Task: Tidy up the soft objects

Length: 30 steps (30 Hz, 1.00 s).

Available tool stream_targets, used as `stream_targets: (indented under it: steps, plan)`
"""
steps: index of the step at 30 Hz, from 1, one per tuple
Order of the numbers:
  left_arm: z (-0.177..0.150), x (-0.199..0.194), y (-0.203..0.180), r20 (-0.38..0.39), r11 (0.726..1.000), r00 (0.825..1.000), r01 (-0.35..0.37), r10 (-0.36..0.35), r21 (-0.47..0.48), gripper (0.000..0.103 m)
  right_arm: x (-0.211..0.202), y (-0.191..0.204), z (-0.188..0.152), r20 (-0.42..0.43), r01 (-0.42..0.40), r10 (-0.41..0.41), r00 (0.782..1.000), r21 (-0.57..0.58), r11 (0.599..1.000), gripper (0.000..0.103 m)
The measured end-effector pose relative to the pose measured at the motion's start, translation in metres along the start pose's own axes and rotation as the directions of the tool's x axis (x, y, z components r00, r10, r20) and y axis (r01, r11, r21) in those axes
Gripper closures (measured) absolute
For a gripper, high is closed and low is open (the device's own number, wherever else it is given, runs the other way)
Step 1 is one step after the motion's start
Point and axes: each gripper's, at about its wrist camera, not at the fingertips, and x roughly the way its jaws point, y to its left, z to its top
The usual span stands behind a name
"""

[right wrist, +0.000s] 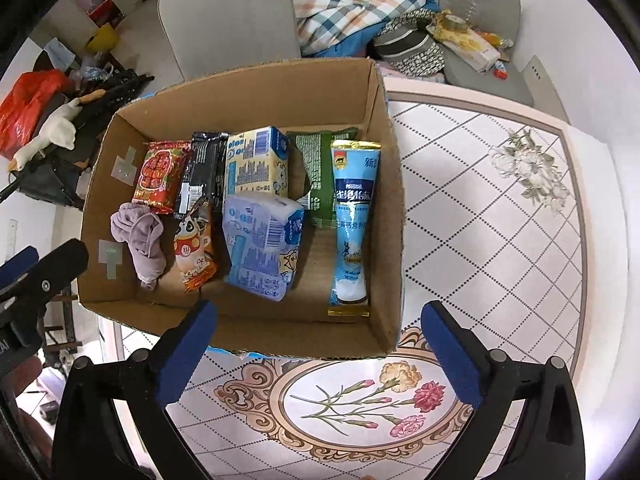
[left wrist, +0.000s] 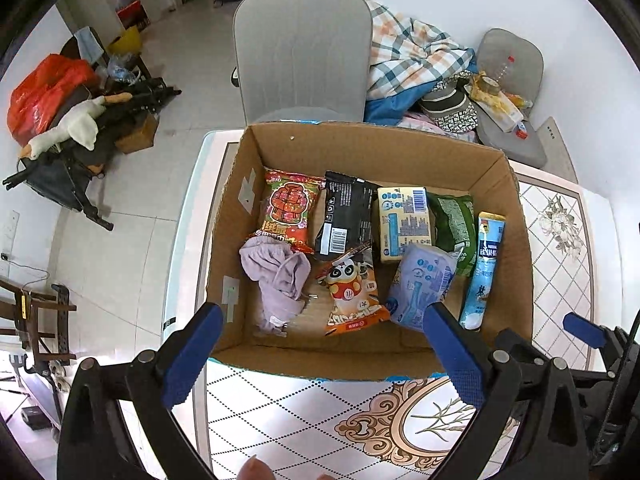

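Left wrist, grey chair [left wrist: 302, 48] behind cardboard box [left wrist: 516, 248], plaid blanket [left wrist: 416, 56] beside.

Layout, left wrist view. A cardboard box [left wrist: 516, 240] stands on the table [left wrist: 304, 420] at frame centre, with a chair [left wrist: 304, 52] behind it at top centre. Inside, the back row from left to right: snack bag [left wrist: 290, 210], dark packet [left wrist: 346, 216], tissue pack [left wrist: 404, 222], leaning pouch [left wrist: 456, 232], long sachet [left wrist: 482, 272] along the right wall. In the front row, from left to right: crumpled cloth [left wrist: 280, 280], panda packet [left wrist: 354, 296], soft wrapped pack [left wrist: 420, 284].
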Motion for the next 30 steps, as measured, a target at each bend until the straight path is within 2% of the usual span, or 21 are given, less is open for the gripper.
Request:
stream_targets:
  steps: [9, 11, 13, 15, 20, 23, 30]
  plan:
    - [-0.011, -0.013, -0.004, 0.014, 1.0, 1.0, 0.008, -0.008, 0.003, 0.0, -0.021, -0.002, -0.007, 0.039, 0.006, -0.006, 0.999, 0.002, 1.0, 0.0]
    - [-0.014, -0.024, -0.006, 0.029, 1.0, 0.999, 0.023, -0.023, 0.008, 0.0, -0.029, -0.004, -0.01, 0.049, 0.003, -0.003, 0.999, 0.002, 1.0, 0.0]
    - [-0.019, -0.041, -0.008, 0.053, 1.0, 0.999, 0.008, -0.009, 0.012, 0.0, -0.039, -0.006, -0.014, 0.061, -0.013, 0.013, 0.998, 0.002, 1.0, 0.0]
    - [-0.026, -0.063, -0.01, 0.085, 1.0, 0.996, -0.008, 0.007, 0.013, 0.0, -0.059, -0.01, -0.022, 0.093, -0.024, 0.023, 0.995, 0.006, 1.0, 0.0]
    - [-0.044, -0.115, -0.009, 0.147, 1.0, 0.989, 0.022, -0.021, -0.003, 0.0, -0.11, -0.019, -0.045, 0.155, -0.054, 0.052, 0.987, 0.013, 0.998, 0.0]
    - [-0.054, -0.147, -0.012, 0.193, 1.0, 0.981, 0.004, -0.006, 0.012, 0.0, -0.147, -0.023, -0.06, 0.206, -0.064, 0.061, 0.977, 0.008, 0.998, 0.0]
    - [-0.071, -0.202, -0.012, 0.236, 1.0, 0.972, 0.017, -0.017, 0.002, 0.0, -0.219, -0.023, -0.093, 0.309, -0.05, 0.053, 0.95, -0.018, 0.999, 0.0]
